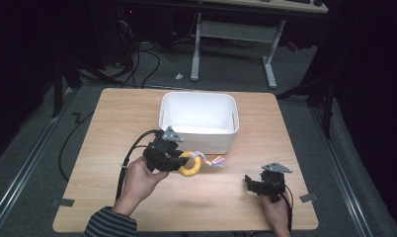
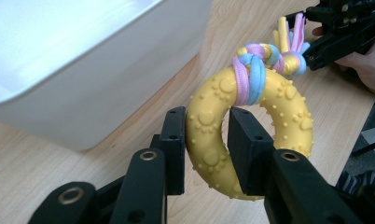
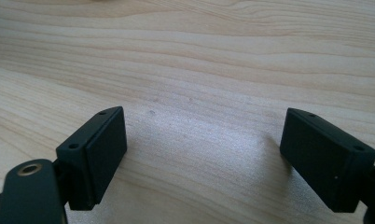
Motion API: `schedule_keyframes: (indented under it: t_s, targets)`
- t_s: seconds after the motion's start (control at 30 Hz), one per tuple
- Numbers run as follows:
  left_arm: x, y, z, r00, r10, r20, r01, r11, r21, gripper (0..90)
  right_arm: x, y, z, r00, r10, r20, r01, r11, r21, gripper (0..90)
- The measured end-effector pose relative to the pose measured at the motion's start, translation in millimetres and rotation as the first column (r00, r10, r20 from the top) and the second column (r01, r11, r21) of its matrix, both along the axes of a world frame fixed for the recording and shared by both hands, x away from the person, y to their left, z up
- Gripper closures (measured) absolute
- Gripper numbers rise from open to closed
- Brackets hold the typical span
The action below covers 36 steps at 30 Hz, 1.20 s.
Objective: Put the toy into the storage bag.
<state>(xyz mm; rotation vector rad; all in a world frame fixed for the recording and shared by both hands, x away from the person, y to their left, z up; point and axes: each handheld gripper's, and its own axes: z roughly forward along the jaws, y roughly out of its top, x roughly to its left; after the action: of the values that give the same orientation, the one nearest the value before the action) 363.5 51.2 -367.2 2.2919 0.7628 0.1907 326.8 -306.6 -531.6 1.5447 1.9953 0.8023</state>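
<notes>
Carrying step in hand: left gripper [image 2: 206, 140] clamped on ring [image 2: 251, 135], right gripper [image 3: 202, 154] wide apart, empty; next, over into bin [image 1: 198, 122], then release.

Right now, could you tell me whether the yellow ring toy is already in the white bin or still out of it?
Out. The left gripper holds the yellow ring toy beside the white bin, outside its wall.

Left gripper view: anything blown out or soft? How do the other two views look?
Left gripper view: the white bin is overexposed, nearly featureless; the yellow ring toy is sharp, the near jaws slightly soft. Right gripper view: even light, a soft shadow on the table between the open jaws. High view: table lit, surroundings nearly black.
</notes>
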Motion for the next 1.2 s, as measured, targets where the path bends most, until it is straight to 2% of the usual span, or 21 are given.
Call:
schedule_keyframes:
  t_s: [0.23,0.47,0.6,0.73,0.9,1.03,1.2]
  targets:
    - [9.6,-1.1,15.1,0.9996,0.011,0.026,-0.011,0.9999,0.002,68.2,-0.1,0.2,0.1,1.0000,-0.002,-0.002,0.002,1.000,0.002,14.6]
    - [25.3,-2.7,28.4,0.9990,0.032,0.030,-0.032,0.9995,0.000,68.2,0.0,0.0,0.0,1.0000,0.000,0.000,0.000,1.000,0.000,14.6]
    - [30.7,-3.4,31.3,0.9987,0.038,0.033,-0.039,0.9992,0.009,68.2,-0.1,0.1,0.1,1.0000,-0.001,-0.001,0.001,1.000,0.001,14.6]
    - [39.1,-3.3,35.4,0.9983,0.051,0.028,-0.051,0.9987,-0.003,68.2,0.0,0.1,-0.1,1.0000,0.000,0.002,0.000,1.000,0.001,14.6]
    - [48.2,-3.6,39.7,0.9972,0.069,0.029,-0.070,0.9975,0.008,68.2,0.0,0.1,-0.1,1.0000,-0.001,0.001,0.001,1.000,0.001,14.5]
    - [55.3,-3.4,43.7,0.9960,0.085,0.027,-0.085,0.9964,0.000,68.2,-0.2,0.2,0.1,1.0000,-0.002,-0.002,0.002,1.000,0.002,14.6]
    - [63.8,-7.1,46.2,0.9950,0.096,0.027,-0.096,0.9953,0.012,68.2,-0.2,0.2,0.1,1.0000,-0.002,-0.002,0.002,1.000,0.003,14.6]
